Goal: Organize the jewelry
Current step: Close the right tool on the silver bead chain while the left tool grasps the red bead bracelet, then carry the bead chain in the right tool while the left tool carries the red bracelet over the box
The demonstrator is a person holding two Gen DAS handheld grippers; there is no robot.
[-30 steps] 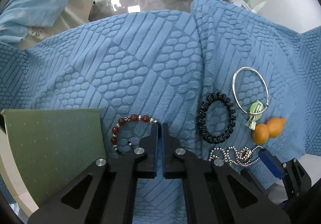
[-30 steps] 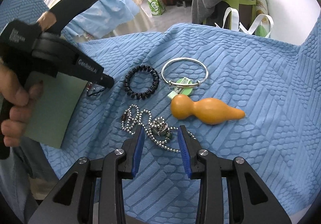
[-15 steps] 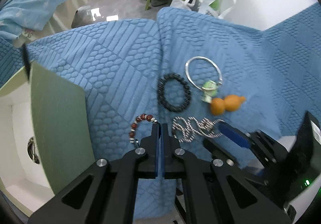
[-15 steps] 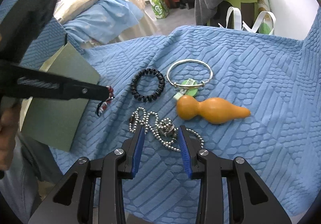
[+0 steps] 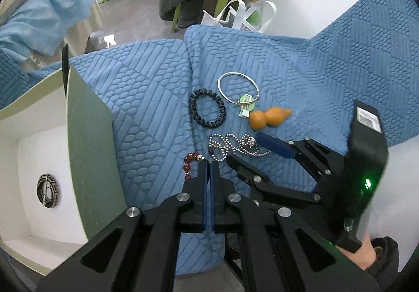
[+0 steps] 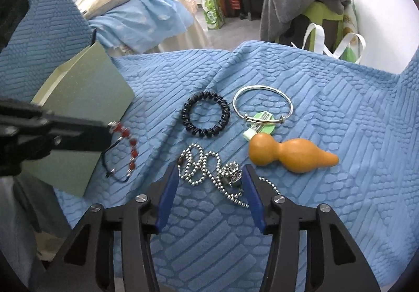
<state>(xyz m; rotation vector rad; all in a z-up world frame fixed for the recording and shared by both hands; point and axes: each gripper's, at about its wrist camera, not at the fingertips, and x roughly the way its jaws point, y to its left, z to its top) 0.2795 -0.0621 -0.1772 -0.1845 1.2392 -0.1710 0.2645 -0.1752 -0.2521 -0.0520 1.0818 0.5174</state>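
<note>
three loose pieces crowd the ball chain between the opening right tool.

bright, even daylight; strong fisheye bending with dark corners; left edge of right view motion-blurred.

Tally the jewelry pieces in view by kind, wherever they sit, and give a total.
Bracelets and bangles: 3 - red bead bracelet, black coil bracelet, silver bangle
Ball-chain necklaces: 1
Gourd charms: 1
Patterned rings in the green box: 1
Total: 6
</note>
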